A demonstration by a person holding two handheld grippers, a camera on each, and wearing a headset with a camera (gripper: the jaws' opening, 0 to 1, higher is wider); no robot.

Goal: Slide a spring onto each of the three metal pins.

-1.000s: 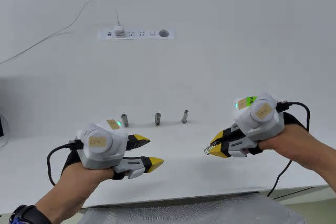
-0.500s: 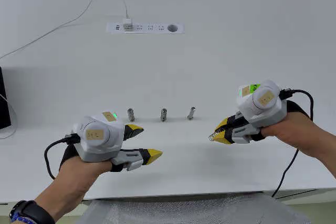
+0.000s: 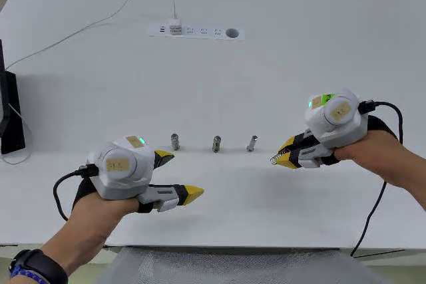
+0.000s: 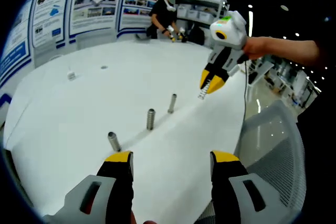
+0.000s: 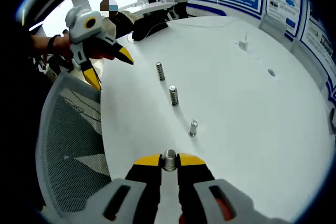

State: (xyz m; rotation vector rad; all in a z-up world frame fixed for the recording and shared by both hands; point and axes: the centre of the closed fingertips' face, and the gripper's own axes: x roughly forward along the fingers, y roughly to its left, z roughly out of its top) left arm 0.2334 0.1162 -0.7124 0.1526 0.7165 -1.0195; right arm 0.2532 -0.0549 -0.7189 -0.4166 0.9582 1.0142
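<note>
- The left gripper point(image 3: 178, 175) hovers over the white bench point(image 3: 279, 64) at about 7 o'clock from the row of pins. Its jaws are spread wide with nothing between them.
- The left pin point(image 3: 175, 142) looks ribbed along its shaft, so I judge it already carries a spring.
- The middle pin point(image 3: 216, 143) shows the same coiled outline and also looks done.
- The right pin point(image 3: 252, 143) reads smooth and bare, most clearly in the right gripper view, so the step in hand is the third and last fitting.
- The spring point(image 3: 274, 159) juts from the tips at about 4 o'clock from the right pin, close to it but apart from it.
- The right gripper point(image 3: 285, 159) has its jaws pinched almost together on the spring's near end, with the coil pointing forward.
- The next move calls for lining the coil's open end over the pin top, at 12 to 1 o'clock in the right gripper view. Then lower it along the pin's axis and release it.
- The pins are the only holders here: two look loaded and one looks empty.
</note>
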